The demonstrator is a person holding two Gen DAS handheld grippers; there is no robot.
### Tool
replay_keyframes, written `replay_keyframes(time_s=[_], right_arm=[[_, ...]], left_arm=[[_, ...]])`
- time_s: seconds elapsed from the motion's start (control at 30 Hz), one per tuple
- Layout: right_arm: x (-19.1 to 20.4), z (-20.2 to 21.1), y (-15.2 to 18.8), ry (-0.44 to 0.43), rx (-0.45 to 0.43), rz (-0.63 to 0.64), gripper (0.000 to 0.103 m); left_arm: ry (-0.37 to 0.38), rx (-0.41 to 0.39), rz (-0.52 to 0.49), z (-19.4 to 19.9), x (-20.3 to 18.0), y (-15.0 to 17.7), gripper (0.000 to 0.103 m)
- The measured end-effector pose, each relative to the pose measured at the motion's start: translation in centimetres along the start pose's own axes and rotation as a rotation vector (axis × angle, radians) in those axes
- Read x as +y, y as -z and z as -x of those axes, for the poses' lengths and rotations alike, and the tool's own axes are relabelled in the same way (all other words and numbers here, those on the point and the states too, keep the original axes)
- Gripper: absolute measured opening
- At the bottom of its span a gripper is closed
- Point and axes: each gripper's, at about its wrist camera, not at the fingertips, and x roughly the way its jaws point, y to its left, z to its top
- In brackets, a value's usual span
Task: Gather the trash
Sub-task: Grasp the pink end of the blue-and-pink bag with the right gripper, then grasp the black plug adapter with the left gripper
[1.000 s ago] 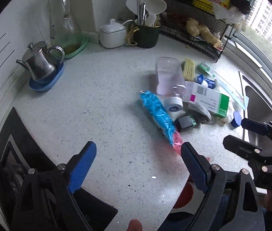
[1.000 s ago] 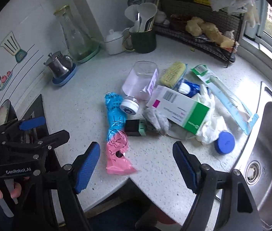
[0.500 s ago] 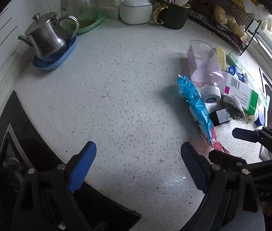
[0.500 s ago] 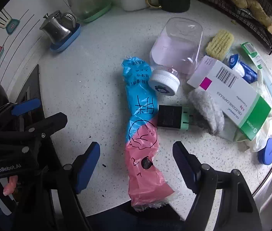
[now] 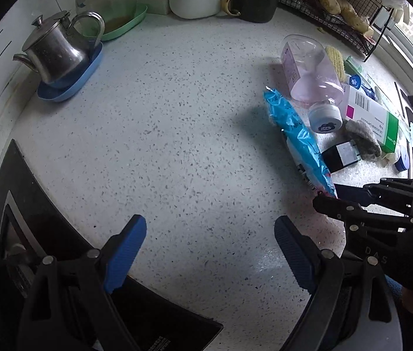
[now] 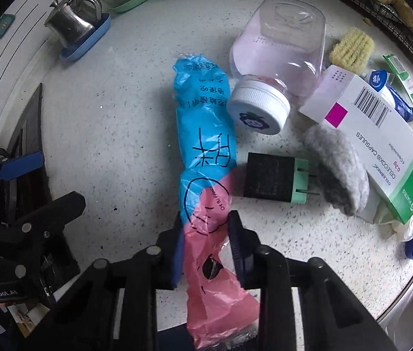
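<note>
The right tool (image 6: 206,245) is closing on the crinkled blue-and-pink plastic bag (image 6: 203,158) overhanging the speckled white counter (image 5: 177,134) edge; the left tool (image 5: 210,248) is hanging released over bare counter

both grippers, left gripper (image 5: 210,251) and right gripper (image 6: 208,248), are black linkages with silver rivets and ribbed blue pads.

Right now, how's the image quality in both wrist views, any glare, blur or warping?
Left wrist view: heavy fisheye bending with black corners, a soft glare patch on the countertop, a shadow beside the blue and pink bag. Right wrist view: same warping, sharp print on the bag, edges slightly soft, no strong glare.
</note>
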Motion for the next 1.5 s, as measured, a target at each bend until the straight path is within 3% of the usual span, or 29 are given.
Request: replay_keyframes(time_s=[0.07,0.2,0.37,0.57,0.87,1.1,1.3,1.5], right_arm=[[0.3,0.3,0.4,-0.006,-0.009,0.004,0.011],[0.7,1.9,1.3,-0.019,-0.047,0.009,0.01],[0.5,5.2,2.3,-0.023,-0.115,0.002,0.01],[-1.6,9.3,4.1,-0.031,-0.189,-0.099,0.01],[-7.4,12.1,7.2,0.055,-0.273,-0.289,0.01],[-9.0,12.5,8.3,0.103,-0.287,-0.39,0.01],[-10.8,12.5,9.0,0.113,-0.27,-0.449,0.01],[-11.2,12.1,8.8,0.113,-0.262,-0.464,0.01]], left_arm=[[0.005,-0.004,-0.012,0.3,-0.3,0.0,0.088],[0.007,-0.014,-0.036,1.0,-1.0,0.0,0.088],[0.062,-0.05,-0.061,2.8,-2.4,-0.7,0.088],[0.112,-0.09,-0.158,4.1,-5.4,-1.8,0.088],[0.191,-0.049,-0.285,1.8,-9.7,-3.7,0.088],[0.213,0.029,-0.35,-2.4,-12.2,-4.6,0.088],[0.185,0.077,-0.418,-5.6,-13.4,-5.1,0.073],[0.205,0.076,-0.436,-7.0,-13.5,-6.1,0.072]])
